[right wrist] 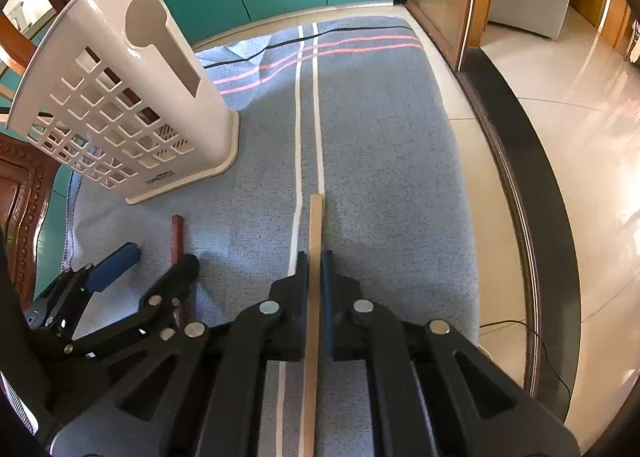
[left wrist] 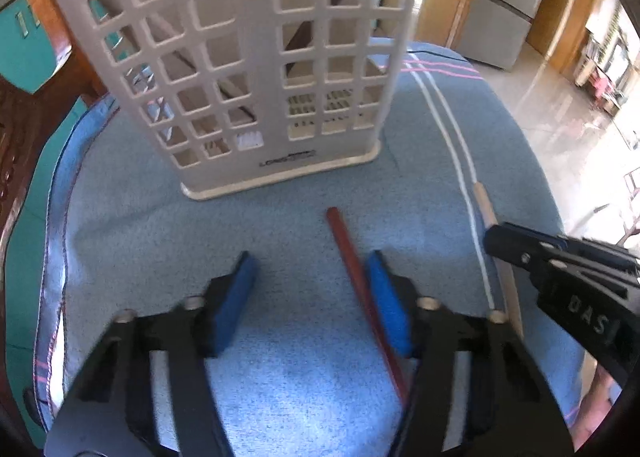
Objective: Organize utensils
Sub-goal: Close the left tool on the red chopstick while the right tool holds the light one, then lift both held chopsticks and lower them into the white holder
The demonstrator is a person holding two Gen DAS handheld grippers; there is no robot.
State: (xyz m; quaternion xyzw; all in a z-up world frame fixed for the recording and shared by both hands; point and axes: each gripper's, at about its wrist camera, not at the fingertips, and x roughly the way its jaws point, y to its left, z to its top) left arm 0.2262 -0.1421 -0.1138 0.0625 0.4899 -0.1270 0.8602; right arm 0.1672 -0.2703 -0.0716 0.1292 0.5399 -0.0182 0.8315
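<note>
On the left stands a tall, cream-white plastic utensil holder point(left wrist: 240, 69) with square holes all over its front. It sits upright on a blue cloth point(left wrist: 280, 377) that has white and pink stripes. A few sticks lean inside it, seen through the holes, but they are hard to make out.

Just in front of the holder lies a dark red chopstick point(left wrist: 352, 257), flat on the cloth. The left gripper point(left wrist: 308, 297) is down over it with its two blue pads apart. The red chopstick runs between the pads, close against the right-hand pad. The other pad stands well away from it, so the tongs are part open and not squeezing. In the right wrist view the red chopstick point(right wrist: 177, 237) lies between the holder point(right wrist: 120, 105) and the left gripper point(right wrist: 160, 257).

Further right is a pale wooden chopstick point(right wrist: 315, 257). The right gripper point(right wrist: 315, 269) has its blue pads pressed tight on both sides of it, so these tongs are closed and gripping it. The stick points forward along the white stripes of the cloth point(right wrist: 380, 177). In the left wrist view the right gripper point(left wrist: 496, 237) comes in from the right edge with the pale chopstick point(left wrist: 482, 201) poking out past its tip.

To the right of the cloth is a shiny tiled floor point(right wrist: 580, 117).
</note>
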